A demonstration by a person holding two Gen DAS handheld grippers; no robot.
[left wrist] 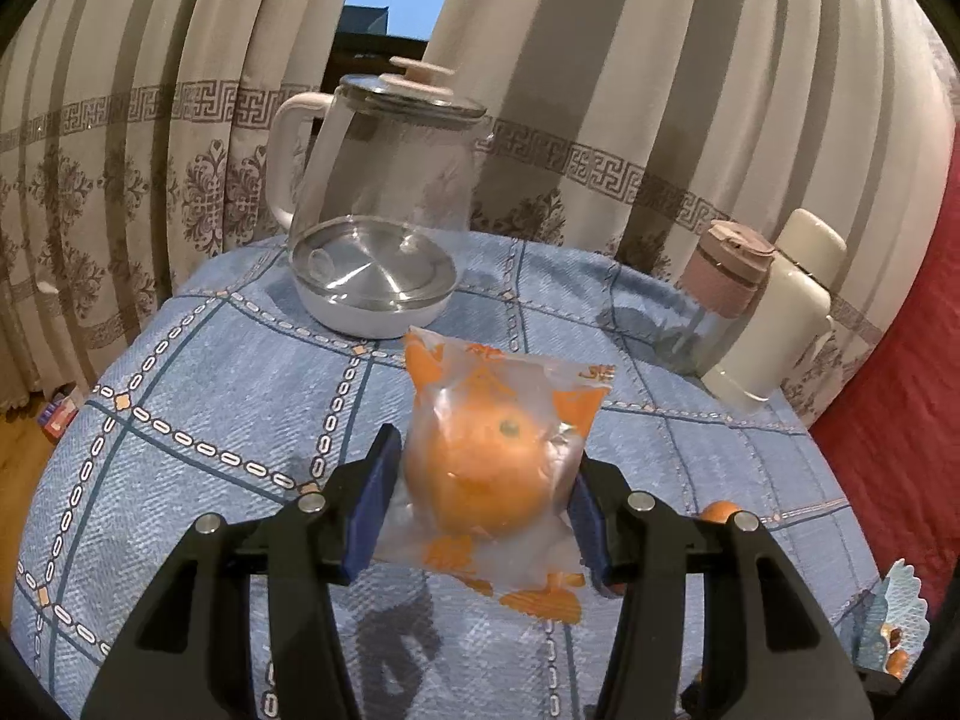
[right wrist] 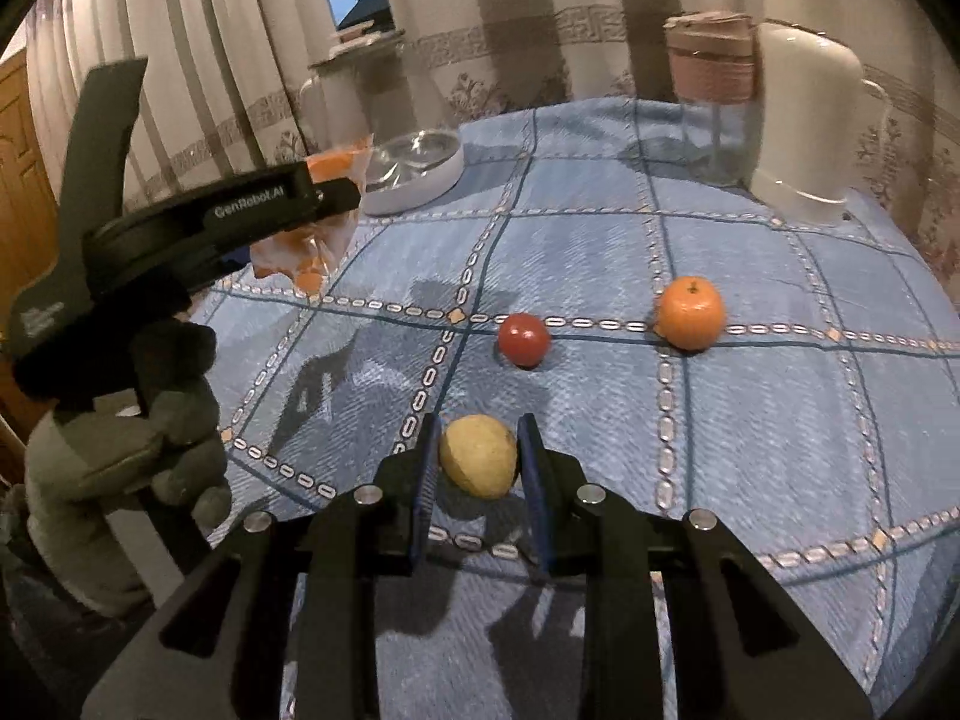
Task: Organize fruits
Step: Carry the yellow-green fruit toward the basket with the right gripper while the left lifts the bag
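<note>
My left gripper (left wrist: 483, 480) is shut on a bagged orange (left wrist: 492, 468), an orange in a clear printed wrapper, held above the blue checked tablecloth (left wrist: 210, 420). In the right wrist view the left gripper and its bag (right wrist: 312, 240) show at the left, held by a gloved hand. My right gripper (right wrist: 477, 450) is shut on a yellow lemon-like fruit (right wrist: 478, 463) just over the cloth. A small red fruit (right wrist: 524, 339) and a bare orange (right wrist: 690, 312) lie on the cloth beyond it.
A glass kettle (left wrist: 378, 210) stands at the table's back. A pink-lidded glass cup (left wrist: 720, 294) and a white thermos (left wrist: 780, 312) stand at the back right. A patterned dish (left wrist: 894, 618) with small fruits sits at the right edge. Curtains hang behind.
</note>
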